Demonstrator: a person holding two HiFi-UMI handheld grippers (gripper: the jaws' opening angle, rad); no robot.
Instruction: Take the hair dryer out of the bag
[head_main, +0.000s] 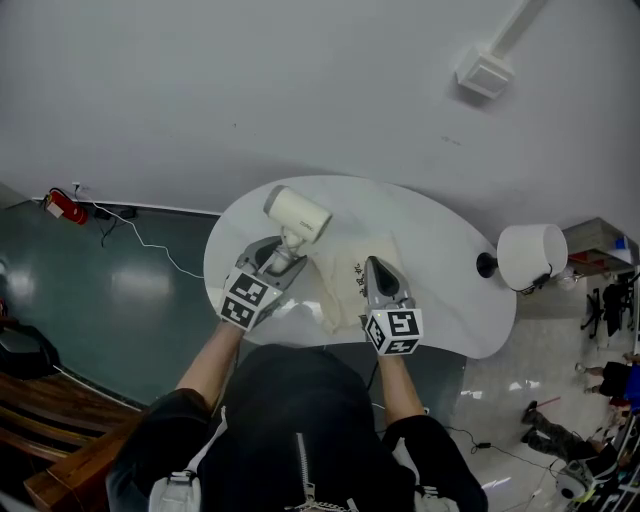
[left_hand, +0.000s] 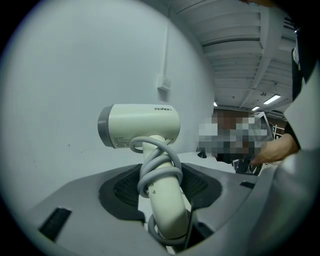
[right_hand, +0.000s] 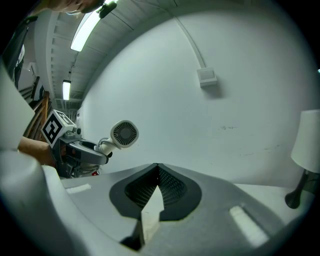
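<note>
One hair dryer (head_main: 297, 214), one bag (head_main: 345, 278)

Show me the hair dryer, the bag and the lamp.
hair dryer (left_hand: 142, 124), left gripper view, on its barrel.
bag (head_main: 342, 283), head view, on the cloth near its print.
lamp (head_main: 532, 255), head view, on its white shade.

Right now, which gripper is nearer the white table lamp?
Right. The right gripper, jaws shut on the bag, is left of the lamp in the head view; the left gripper, holding the hair dryer, is farther left.
</note>
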